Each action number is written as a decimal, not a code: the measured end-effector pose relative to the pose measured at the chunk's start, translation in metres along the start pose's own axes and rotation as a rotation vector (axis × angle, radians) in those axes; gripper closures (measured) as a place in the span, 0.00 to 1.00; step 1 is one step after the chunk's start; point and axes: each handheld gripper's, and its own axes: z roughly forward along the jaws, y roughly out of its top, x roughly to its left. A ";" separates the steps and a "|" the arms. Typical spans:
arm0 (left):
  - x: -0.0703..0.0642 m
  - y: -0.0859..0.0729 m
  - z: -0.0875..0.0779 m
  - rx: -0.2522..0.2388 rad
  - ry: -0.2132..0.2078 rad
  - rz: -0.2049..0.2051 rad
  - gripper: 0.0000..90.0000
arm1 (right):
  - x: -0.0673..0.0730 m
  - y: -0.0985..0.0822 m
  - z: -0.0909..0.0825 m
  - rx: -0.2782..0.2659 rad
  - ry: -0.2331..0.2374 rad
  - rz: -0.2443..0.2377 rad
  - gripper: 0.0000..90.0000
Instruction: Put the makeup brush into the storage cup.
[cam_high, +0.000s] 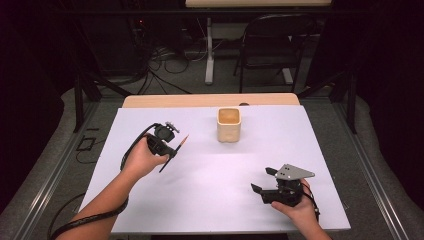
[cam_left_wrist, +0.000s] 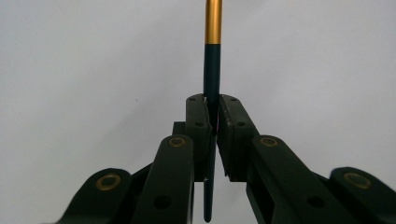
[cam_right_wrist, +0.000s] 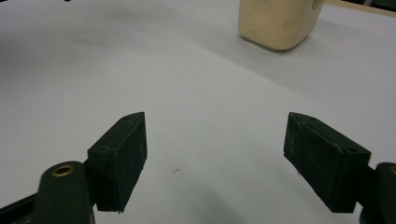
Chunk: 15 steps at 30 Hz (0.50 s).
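A thin dark pencil-like stick (cam_high: 174, 151) with a gold band and an orange tip is clamped in my left gripper (cam_high: 172, 148), held above the left part of the white sheet. In the left gripper view the two pads press on the dark shaft (cam_left_wrist: 211, 84), and the gold band (cam_left_wrist: 214, 21) sticks out beyond them. A cream square cup (cam_high: 229, 124) stands upright at the far middle of the sheet, also seen in the right gripper view as the cup (cam_right_wrist: 275, 21). My right gripper (cam_high: 263, 179) rests low at the near right, jaws wide apart with nothing between them.
The white sheet (cam_high: 215, 175) covers a wooden table (cam_high: 165, 100). A dark folding chair (cam_high: 272, 45) and cables lie on the floor beyond the table's far edge. A black cable trails from the left hand along the forearm.
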 end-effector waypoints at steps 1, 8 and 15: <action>0.000 0.000 0.000 0.000 0.000 0.000 0.92 | 0.000 0.000 0.000 0.000 0.000 0.000 0.24; 0.002 -0.005 -0.014 -0.072 -0.033 -0.012 0.92 | 0.000 0.000 0.000 0.001 0.001 -0.003 0.24; -0.002 -0.013 -0.020 -0.144 -0.091 -0.026 0.92 | 0.000 0.000 0.000 0.002 0.002 -0.004 0.24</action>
